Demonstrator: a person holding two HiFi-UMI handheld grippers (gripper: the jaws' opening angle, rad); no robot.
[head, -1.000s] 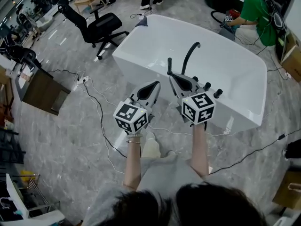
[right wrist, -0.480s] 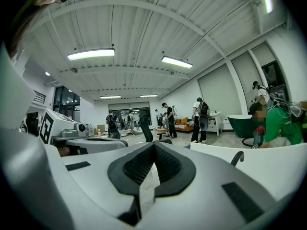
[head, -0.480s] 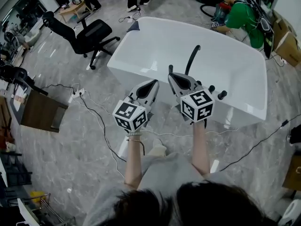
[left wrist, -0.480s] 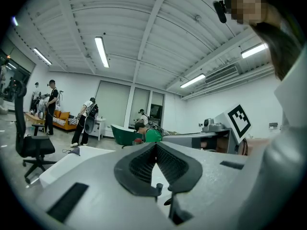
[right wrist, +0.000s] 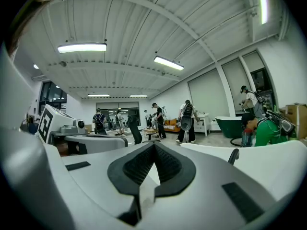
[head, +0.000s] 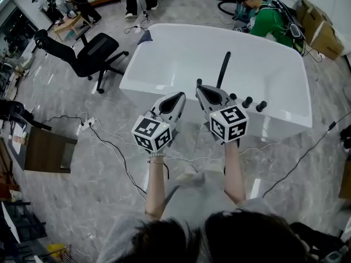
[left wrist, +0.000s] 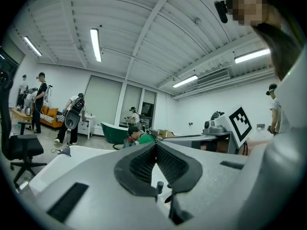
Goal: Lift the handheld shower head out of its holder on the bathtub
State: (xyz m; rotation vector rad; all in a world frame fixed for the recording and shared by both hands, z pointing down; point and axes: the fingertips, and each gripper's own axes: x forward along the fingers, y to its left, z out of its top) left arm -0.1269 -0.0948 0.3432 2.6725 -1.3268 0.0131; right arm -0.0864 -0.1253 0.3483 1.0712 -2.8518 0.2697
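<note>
You are holding both tools level, just short of the near rim of the bathtub (head: pixel 164 64). Your left tool (head: pixel 182 96) is staying out of it, clenched with nothing between its jaws, and your right tool (head: pixel 199 88) is clenched empty too. The handheld shower head (head: pixel 198 82) is standing upright in its holder on that near rim, just beyond the right tool's tip, beside the black spout (head: pixel 223 69)

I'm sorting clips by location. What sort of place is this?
Probably an open workshop or test hall, not a home bathroom: the white bathtub stands free on an open floor, an office chair is nearby, and a green bathtub sits further off.
</note>
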